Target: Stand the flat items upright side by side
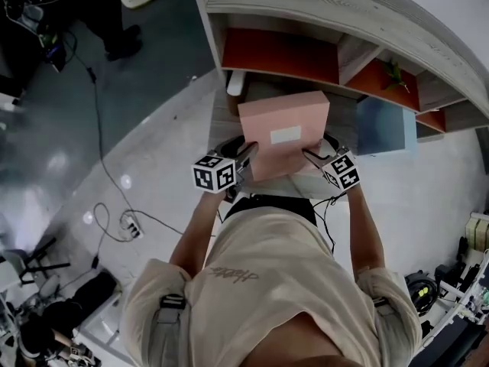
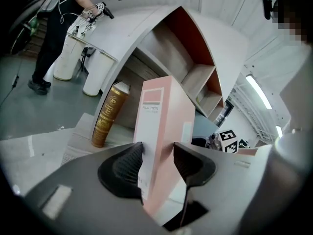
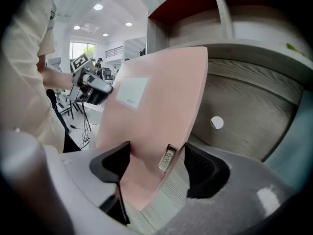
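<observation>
Left gripper (image 2: 157,151) is clamping the stiff, likely light file box (image 2: 162,109) between its jaws, while right gripper (image 3: 157,153) is straddling its edge unclenched.

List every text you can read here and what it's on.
"FILE BOX": spine of the pink box.
Gold book: emblem and lettering too small to read.
Shirt print: too blurred to read.
White label on the box: nothing legible.

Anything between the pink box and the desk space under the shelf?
Nothing visible. Behind the pink box the desk is bare. The gold item stands to its left and the blue box to its right, both clear of it.
</observation>
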A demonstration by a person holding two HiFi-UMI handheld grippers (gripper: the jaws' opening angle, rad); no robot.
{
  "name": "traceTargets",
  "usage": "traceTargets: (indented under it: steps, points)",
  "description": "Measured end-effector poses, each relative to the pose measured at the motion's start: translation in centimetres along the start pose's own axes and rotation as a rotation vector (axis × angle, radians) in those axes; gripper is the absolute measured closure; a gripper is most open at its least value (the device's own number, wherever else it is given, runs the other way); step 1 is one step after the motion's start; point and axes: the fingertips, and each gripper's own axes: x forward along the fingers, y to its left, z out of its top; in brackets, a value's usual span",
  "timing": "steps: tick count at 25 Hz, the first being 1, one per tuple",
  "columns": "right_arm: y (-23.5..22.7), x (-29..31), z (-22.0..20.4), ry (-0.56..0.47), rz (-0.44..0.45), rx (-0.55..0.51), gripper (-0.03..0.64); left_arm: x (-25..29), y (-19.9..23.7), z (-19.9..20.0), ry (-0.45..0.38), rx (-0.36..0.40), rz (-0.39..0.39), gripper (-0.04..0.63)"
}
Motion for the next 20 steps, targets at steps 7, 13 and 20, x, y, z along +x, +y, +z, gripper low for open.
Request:
traceTargets:
  steps: [7, 13, 20]
  points:
    - [-0.5, -1.5, -0.8, -0.013, -0.101, -0.034, 0.285, -0.7, -2.9, -0.2, 0.016, 0.093, -0.079, 0.383]
    - [0.1, -2.7, -1.9, -0.030, -0.148, -0.017, 0.289, -1.3, -4.5, -1.2, 0.031, 0.185, -0.131, 0.387]
    - [0.9, -4.3, -2.4, -0.034, -0.189, 0.019, 0.313, -1.9, -4.8, -2.2, 0.029, 0.226, -0.189, 0.332]
